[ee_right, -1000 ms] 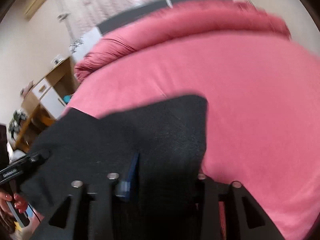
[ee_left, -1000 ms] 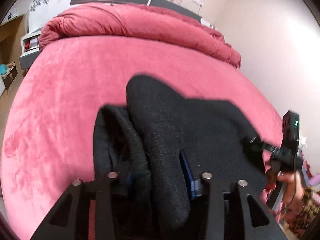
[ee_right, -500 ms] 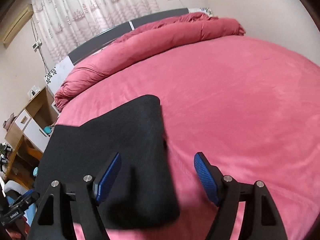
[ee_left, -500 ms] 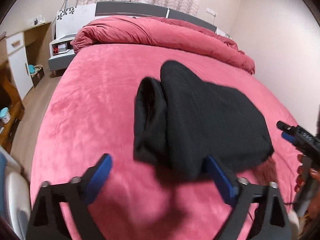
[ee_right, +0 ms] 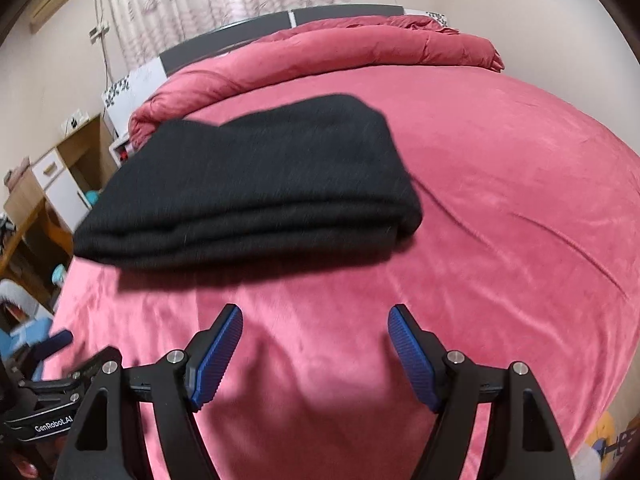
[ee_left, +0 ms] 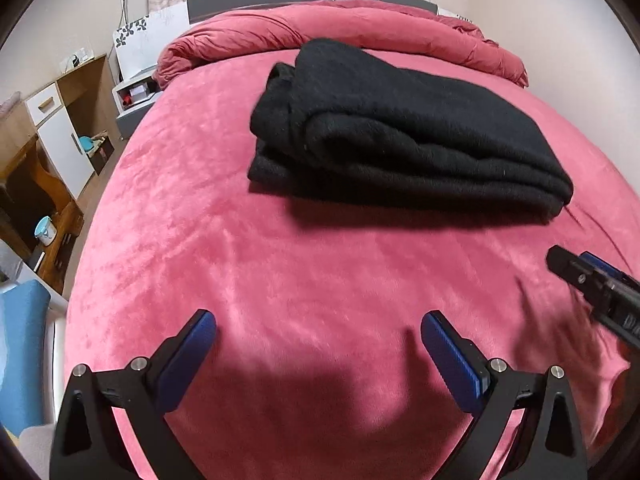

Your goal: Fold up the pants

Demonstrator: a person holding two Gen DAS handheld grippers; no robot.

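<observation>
The black pants [ee_left: 392, 128] lie folded in a thick stack in the middle of the pink bed [ee_left: 280, 264]. They also show in the right wrist view [ee_right: 256, 188]. My left gripper [ee_left: 318, 334] is open and empty, held over the bed short of the stack's near edge. My right gripper [ee_right: 314, 326] is open and empty, also short of the stack. The right gripper shows at the right edge of the left wrist view [ee_left: 592, 284], and the left gripper at the lower left of the right wrist view [ee_right: 56, 384].
A rolled pink duvet [ee_left: 344, 28] lies along the headboard. A wooden desk and white cabinet [ee_left: 52, 128] stand left of the bed, with a blue chair [ee_left: 20, 344] near the bed's corner. A wall runs along the right side.
Both grippers have let go of the pants and opened. They have drawn back toward the near edge of the bed, leaving the folded stack lying on it.
</observation>
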